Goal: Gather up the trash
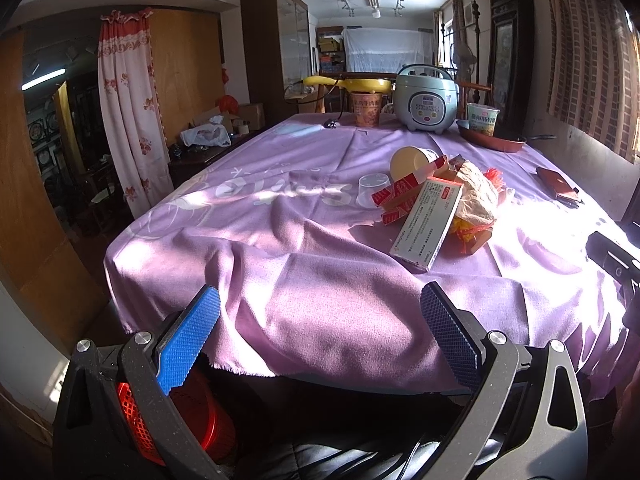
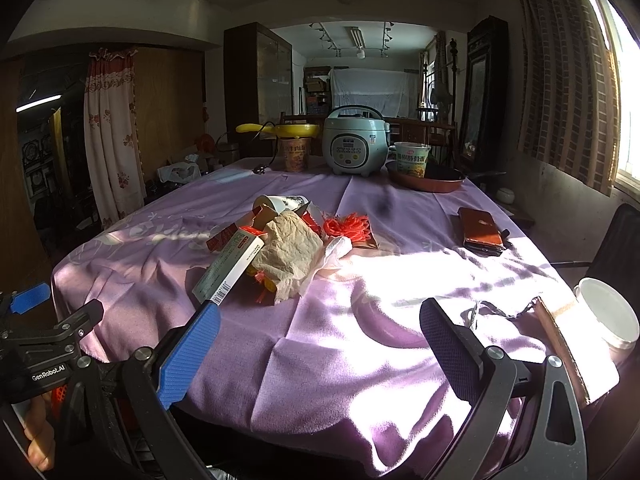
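A heap of trash lies mid-table on the purple cloth [image 1: 280, 248]: a long white carton [image 1: 426, 222] [image 2: 228, 270], crumpled brown paper [image 1: 478, 196] [image 2: 292, 246], red-and-white wrappers [image 1: 396, 196], a tipped paper cup [image 1: 412, 162] [image 2: 280, 202], a clear plastic cup [image 1: 374, 190] and orange netting [image 2: 350, 226]. My left gripper [image 1: 320, 320] hovers open at the table's near edge, empty. Further right, my right gripper [image 2: 320, 336] also stands open and empty, short of the heap. A red mesh basket [image 1: 208, 416] sits below the table edge under the left gripper.
At the far end stand a rice cooker [image 2: 354, 146], two noodle cups [image 2: 412, 159] [image 1: 365, 109], a yellow pan [image 1: 346, 84] and a red frying pan [image 2: 426, 180]. A brown wallet [image 2: 480, 232] lies right. A white lidded tub [image 2: 608, 316] and cardboard strip [image 2: 560, 344] sit near right.
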`<control>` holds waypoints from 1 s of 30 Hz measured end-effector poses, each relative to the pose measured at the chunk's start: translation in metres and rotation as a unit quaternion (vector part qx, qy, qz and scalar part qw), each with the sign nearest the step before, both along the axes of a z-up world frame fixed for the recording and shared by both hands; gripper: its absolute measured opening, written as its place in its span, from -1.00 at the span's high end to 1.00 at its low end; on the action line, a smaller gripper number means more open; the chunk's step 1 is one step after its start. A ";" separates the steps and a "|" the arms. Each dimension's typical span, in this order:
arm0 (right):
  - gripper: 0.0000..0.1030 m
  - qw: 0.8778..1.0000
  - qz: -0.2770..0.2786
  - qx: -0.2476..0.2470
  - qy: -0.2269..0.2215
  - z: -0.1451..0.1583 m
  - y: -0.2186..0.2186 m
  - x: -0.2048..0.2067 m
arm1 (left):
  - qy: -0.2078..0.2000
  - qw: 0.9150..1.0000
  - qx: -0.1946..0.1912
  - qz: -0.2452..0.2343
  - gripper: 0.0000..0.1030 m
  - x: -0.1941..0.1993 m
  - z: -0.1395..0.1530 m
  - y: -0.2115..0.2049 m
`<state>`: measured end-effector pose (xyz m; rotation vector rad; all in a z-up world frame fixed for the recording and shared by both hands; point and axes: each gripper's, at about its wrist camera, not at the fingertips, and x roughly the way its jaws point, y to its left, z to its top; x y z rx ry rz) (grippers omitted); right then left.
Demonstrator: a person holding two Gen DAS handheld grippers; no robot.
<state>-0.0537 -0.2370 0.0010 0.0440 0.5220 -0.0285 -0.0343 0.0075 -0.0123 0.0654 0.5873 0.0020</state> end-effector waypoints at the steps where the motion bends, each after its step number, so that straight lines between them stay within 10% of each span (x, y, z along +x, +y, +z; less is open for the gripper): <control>1: -0.89 1.000 -0.004 0.003 0.000 0.000 -0.003 0.000 | 0.006 1.000 0.000 -0.006 -0.87 0.004 0.000 -0.003; 13: -0.89 0.999 -0.015 0.050 0.015 -0.014 -0.042 0.025 | 0.081 0.987 0.006 -0.141 -0.87 0.088 -0.025 -0.046; 25: -0.89 0.997 -0.008 0.063 0.040 -0.030 -0.048 0.059 | 0.172 0.970 -0.030 -0.169 -0.87 0.163 -0.039 -0.065; 30: -0.90 0.997 -0.003 0.065 0.046 -0.034 -0.047 0.068 | 0.192 0.966 -0.032 -0.173 -0.53 0.172 -0.044 -0.071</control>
